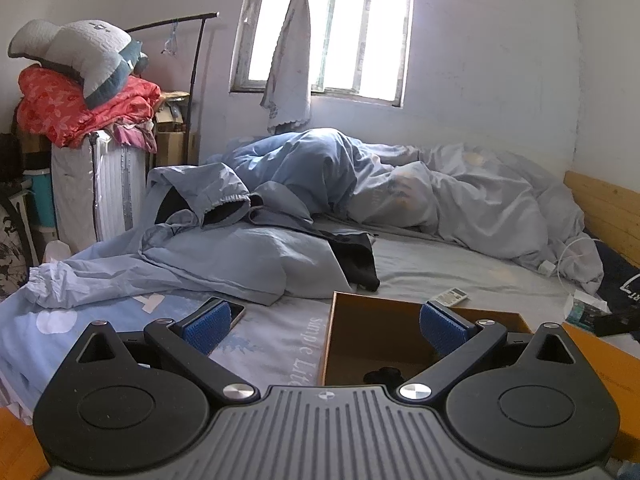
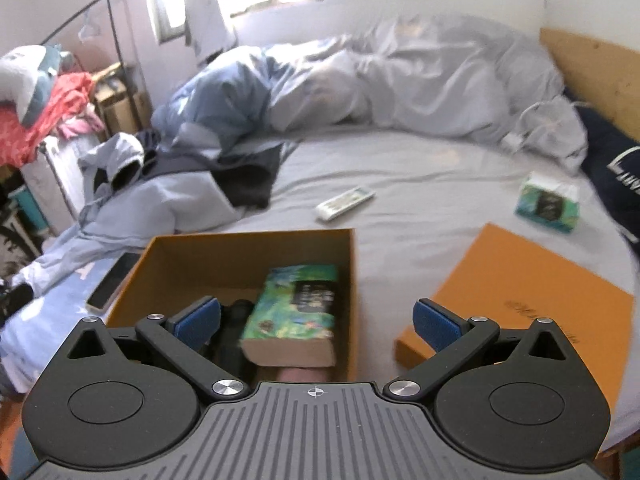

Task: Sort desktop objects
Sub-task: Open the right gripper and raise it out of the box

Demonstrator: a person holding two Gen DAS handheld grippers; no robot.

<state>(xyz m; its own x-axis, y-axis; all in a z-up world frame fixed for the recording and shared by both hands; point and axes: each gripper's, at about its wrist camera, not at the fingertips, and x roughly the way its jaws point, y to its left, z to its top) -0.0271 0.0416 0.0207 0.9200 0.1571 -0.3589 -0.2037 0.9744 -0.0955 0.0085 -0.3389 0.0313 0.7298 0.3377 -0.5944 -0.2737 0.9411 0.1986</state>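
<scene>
An open orange cardboard box [image 2: 192,252] sits on the bed; it also shows in the left wrist view [image 1: 360,312]. Inside it lie a green tissue pack [image 2: 294,312] and a dark object [image 2: 236,320]. My right gripper [image 2: 316,324] is open and empty just above the box's near side. My left gripper [image 1: 324,326] is open and empty over the box's left wall. A phone [image 2: 112,282] lies left of the box, also in the left wrist view [image 1: 236,312]. A white remote [image 2: 345,203] and a second tissue pack [image 2: 547,206] lie on the sheet beyond.
The box's orange lid [image 2: 520,300] lies flat to the right. Crumpled blue jackets [image 2: 168,196] and a grey duvet [image 2: 432,76] cover the bed's far side. A wooden headboard [image 2: 592,72] is at the right. A suitcase with piled bedding [image 1: 96,184] stands left.
</scene>
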